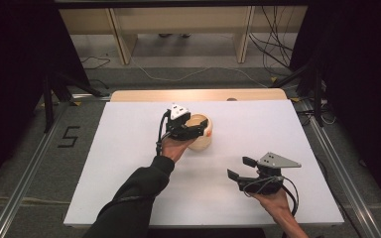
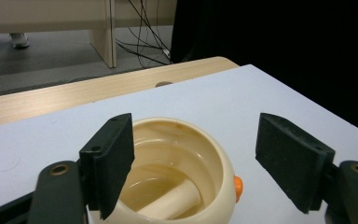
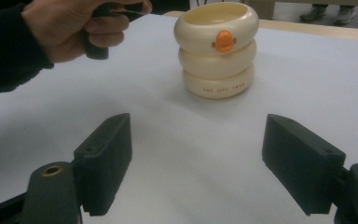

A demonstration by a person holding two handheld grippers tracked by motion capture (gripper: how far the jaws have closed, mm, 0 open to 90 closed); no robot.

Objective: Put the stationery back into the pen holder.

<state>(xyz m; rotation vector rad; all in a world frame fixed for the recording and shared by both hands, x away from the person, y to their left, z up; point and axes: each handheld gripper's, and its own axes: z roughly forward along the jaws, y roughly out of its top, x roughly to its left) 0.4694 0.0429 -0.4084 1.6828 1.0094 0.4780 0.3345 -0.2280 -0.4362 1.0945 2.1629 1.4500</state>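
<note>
A cream cup (image 1: 202, 139) shaped like three stacked rings, with an orange beak (image 3: 223, 40) on its side, stands upright near the middle of the white board. In the left gripper view a cream cylinder (image 2: 172, 203) lies inside the cup (image 2: 191, 140). My left gripper (image 1: 194, 130) hovers just above the cup's rim, jaws open and touching nothing (image 2: 196, 140). My right gripper (image 1: 240, 167) rests low at the front right, open and empty (image 3: 198, 158), pointing toward the cup (image 3: 217, 51). The hand holding the left gripper shows at the upper left of the right gripper view.
The white board (image 1: 129, 163) lies on a wooden table whose far edge (image 1: 198, 94) shows behind it. Metal rails run along both sides. A "5" mark (image 1: 69, 136) is on the floor at left; cables (image 1: 273, 54) trail across the floor behind.
</note>
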